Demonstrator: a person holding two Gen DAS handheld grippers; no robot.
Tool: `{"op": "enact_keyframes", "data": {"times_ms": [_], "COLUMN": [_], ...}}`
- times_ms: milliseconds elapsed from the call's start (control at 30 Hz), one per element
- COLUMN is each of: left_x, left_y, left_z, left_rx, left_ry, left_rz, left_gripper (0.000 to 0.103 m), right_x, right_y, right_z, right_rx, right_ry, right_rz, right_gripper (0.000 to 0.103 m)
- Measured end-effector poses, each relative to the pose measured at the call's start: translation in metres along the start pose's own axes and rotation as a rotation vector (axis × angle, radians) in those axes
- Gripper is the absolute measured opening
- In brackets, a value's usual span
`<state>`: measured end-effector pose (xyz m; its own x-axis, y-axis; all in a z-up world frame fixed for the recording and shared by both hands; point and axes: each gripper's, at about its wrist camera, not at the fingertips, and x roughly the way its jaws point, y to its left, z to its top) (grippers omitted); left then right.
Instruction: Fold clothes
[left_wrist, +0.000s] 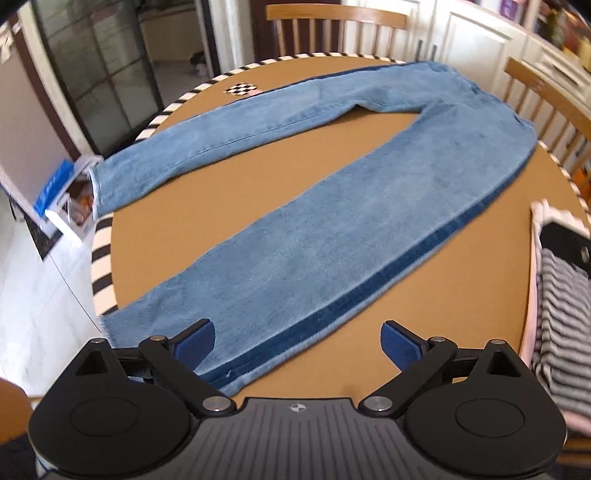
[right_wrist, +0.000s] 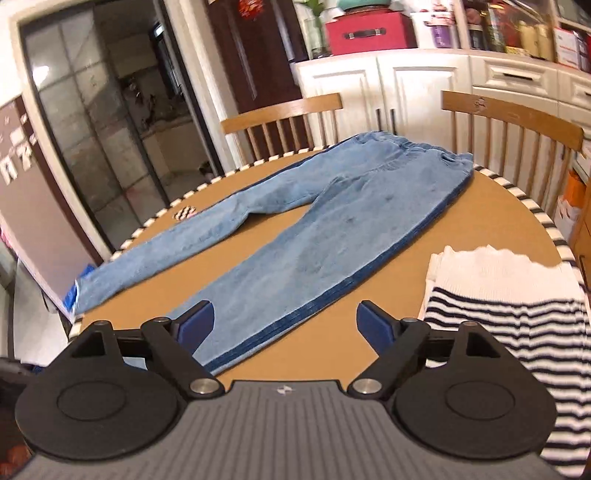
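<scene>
Now: jeans (left_wrist: 314, 206) flat on table (left_wrist: 461, 266), legs spread, unfolded.
Both tongs, left (left_wrist: 298, 341) and right (right_wrist: 285, 323), wide, empty; striped top (right_wrist: 517, 332) lower right looks folded.

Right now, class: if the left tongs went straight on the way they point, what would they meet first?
Most likely the near leg of the jeans, lying flat on the round table. The open left tongs point down at it; depth is unclear.

Each gripper, left gripper (left_wrist: 298, 341) and right gripper (right_wrist: 285, 321), has a grey ribbed body with a small white emblem behind the fingers. Black linkage arms with silver pivot screws carry blue pads (left_wrist: 195, 341) at the fingertips, flanked by two black round discs.
</scene>
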<state>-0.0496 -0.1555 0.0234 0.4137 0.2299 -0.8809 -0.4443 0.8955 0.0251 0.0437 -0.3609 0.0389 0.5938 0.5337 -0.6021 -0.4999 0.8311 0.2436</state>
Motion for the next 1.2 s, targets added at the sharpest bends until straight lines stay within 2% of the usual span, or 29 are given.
{"op": "enact_keyframes", "data": {"times_ms": [67,267,467,567,733,900,967,1100,1200], "left_x": [0.007,0.024,0.034,0.036,0.034,0.036,0.039,0.045,0.043], "left_y": [0.002,0.001,0.000,0.000,-0.014,-0.046,-0.061,-0.085,-0.092], "left_z": [0.004,0.016,0.022,0.025,0.028,0.028,0.027,0.026,0.021], "left_rx": [-0.015,-0.021,-0.103,-0.167,-0.280,-0.412,-0.429,-0.462,-0.529], "left_ry": [0.010,0.033,0.053,0.058,0.029,0.006,0.006,0.014,0.002], "left_rz": [-0.014,-0.022,-0.006,0.017,0.108,0.255,0.300,0.373,0.394], "left_gripper": [0.098,0.098,0.098,0.098,0.098,0.098,0.098,0.098,0.098], "right_x": [0.007,0.028,0.048,0.059,0.083,0.109,0.117,0.127,0.132], "right_y": [0.002,-0.003,-0.004,-0.012,-0.028,-0.059,-0.077,-0.117,-0.143], "right_z": [0.004,0.020,0.036,0.046,0.062,0.078,0.086,0.099,0.104], "right_rx": [-0.043,0.004,-0.102,-0.109,-0.166,-0.240,-0.259,-0.246,-0.197], "right_ry": [0.013,0.018,0.064,0.081,0.106,0.146,0.161,0.157,0.162], "right_rz": [-0.019,-0.028,-0.026,0.015,0.106,0.235,0.279,0.287,0.269], "right_gripper": [0.087,0.087,0.087,0.087,0.088,0.088,0.088,0.088,0.089]}}
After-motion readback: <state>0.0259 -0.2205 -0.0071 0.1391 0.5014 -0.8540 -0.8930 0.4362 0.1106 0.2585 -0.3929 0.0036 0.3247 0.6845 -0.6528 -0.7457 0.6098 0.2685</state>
